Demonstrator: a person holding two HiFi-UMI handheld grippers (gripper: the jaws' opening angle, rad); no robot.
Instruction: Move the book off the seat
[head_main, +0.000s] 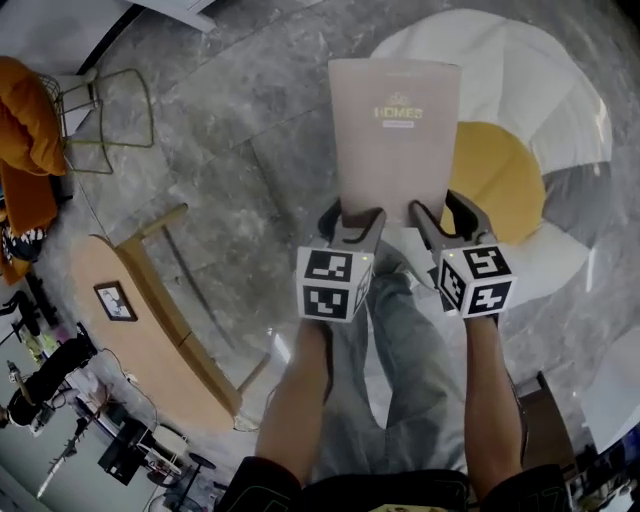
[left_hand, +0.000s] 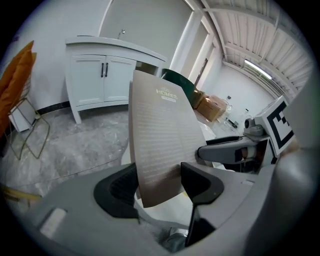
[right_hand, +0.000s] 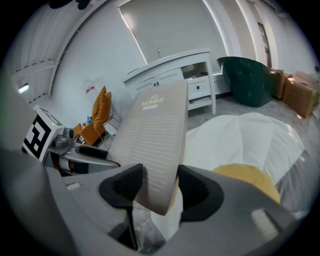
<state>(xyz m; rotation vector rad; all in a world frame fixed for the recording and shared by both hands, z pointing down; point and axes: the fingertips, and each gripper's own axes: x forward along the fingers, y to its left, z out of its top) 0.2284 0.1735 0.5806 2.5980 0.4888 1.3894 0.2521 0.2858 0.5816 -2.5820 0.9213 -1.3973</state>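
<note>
A thin beige book with a gold title is held up in the air in front of me, its cover facing up. My left gripper is shut on its near left corner and my right gripper on its near right corner. In the left gripper view the book stands between the two dark pads. The right gripper view shows the book pinched the same way. The round white seat with a yellow cushion lies below and to the right of the book.
A wooden table with a small picture frame stands at the left. A wire stool and orange cushions are at the far left. A white cabinet and a green tub stand farther off on the marble floor.
</note>
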